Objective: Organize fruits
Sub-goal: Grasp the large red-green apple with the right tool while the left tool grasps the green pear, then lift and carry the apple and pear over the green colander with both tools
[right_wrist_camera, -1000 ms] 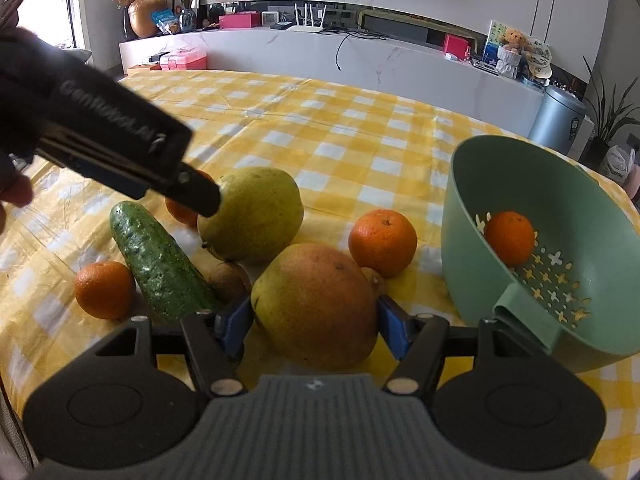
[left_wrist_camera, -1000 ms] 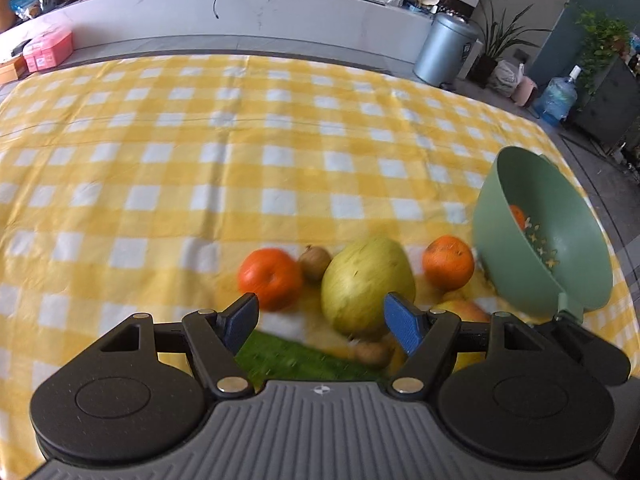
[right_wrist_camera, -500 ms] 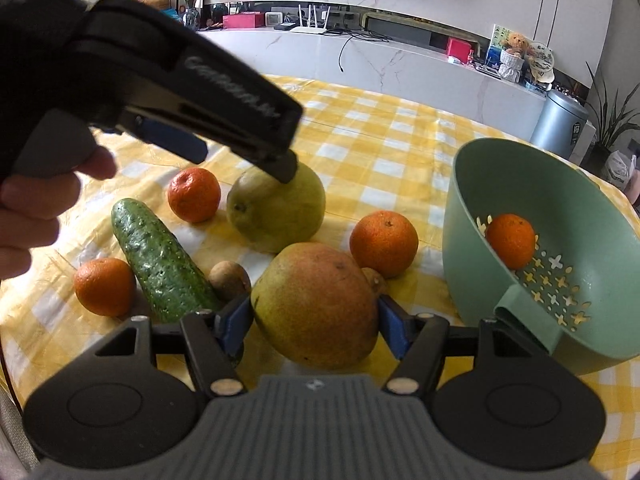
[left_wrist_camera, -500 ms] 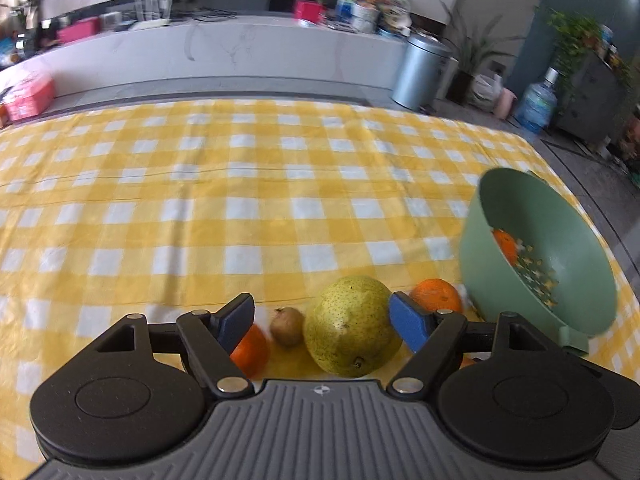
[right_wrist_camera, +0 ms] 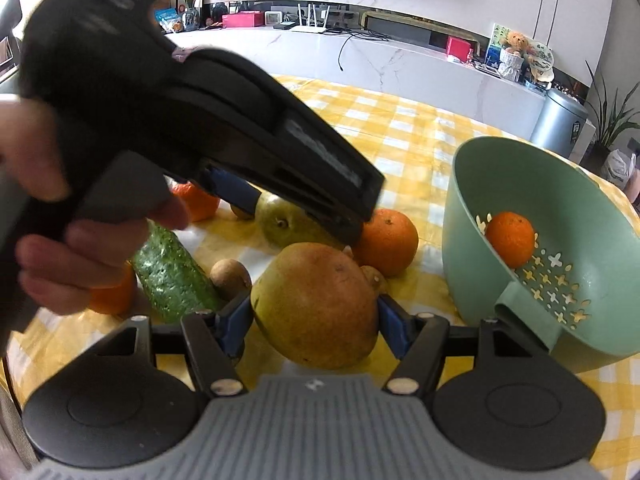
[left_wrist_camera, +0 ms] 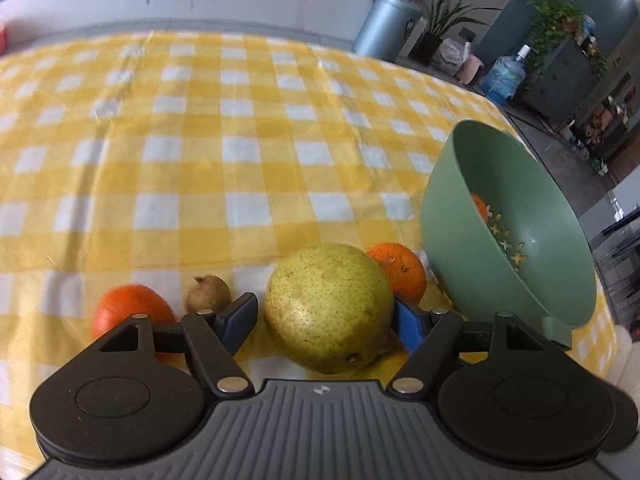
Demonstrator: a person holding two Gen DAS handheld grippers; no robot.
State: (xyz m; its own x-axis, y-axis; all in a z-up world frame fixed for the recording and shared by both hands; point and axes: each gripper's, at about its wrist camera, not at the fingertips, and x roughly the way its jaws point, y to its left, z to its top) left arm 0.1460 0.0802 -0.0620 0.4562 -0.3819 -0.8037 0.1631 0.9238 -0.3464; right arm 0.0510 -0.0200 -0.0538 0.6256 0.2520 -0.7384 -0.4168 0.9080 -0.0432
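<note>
- Left gripper (left_wrist_camera: 324, 318): jaws closing around green pear (left_wrist_camera: 330, 306), left pad not yet touching.
- Right gripper (right_wrist_camera: 314, 320): clamped on reddish pear (right_wrist_camera: 316, 304).
- 1 orange (right_wrist_camera: 510, 238) in green bowl (right_wrist_camera: 472, 280).

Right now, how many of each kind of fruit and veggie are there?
Oranges: 4
Pears: 2
Small brown fruits: 3
Cucumber: 1
Total: 10
</note>
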